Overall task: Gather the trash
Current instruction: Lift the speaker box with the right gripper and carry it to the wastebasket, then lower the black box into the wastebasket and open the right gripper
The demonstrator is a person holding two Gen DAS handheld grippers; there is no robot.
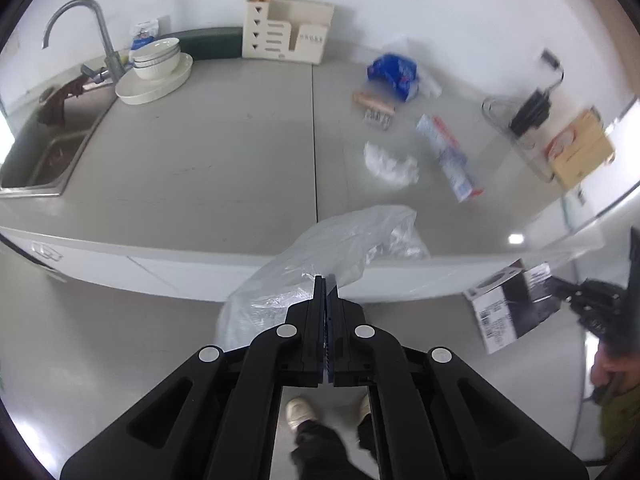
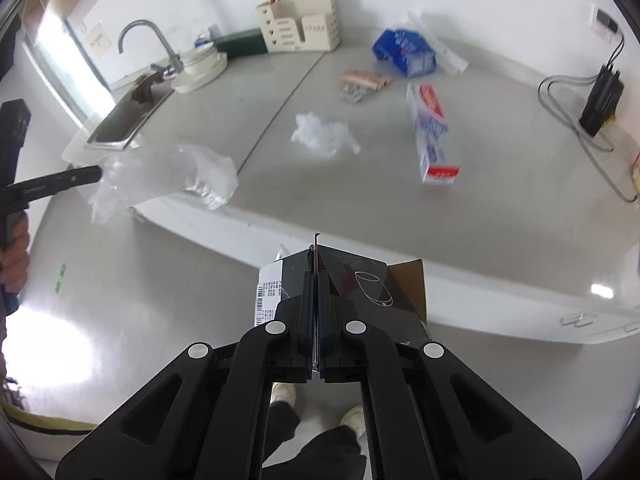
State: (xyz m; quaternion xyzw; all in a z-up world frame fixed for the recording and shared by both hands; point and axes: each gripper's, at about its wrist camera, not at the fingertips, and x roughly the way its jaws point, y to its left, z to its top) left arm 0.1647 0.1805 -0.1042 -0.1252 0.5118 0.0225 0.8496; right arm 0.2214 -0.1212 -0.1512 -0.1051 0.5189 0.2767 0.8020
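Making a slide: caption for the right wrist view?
Right gripper clamps a black box; left gripper holds a plastic bag.

The tabletop (image 1: 208,152) lies bare between the sink (image 1: 48,148) and the wrapper (image 1: 390,164); the carton (image 1: 448,156), packets and cable (image 1: 520,128) crowd its right side.

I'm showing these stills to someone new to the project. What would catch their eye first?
Probably the two loads held off the counter's near edge: the left gripper is shut on a clear plastic bag, the right gripper on a black box. Next, the litter on the counter's right half: a toothpaste box, a crumpled white wrapper and a blue packet by the wall.
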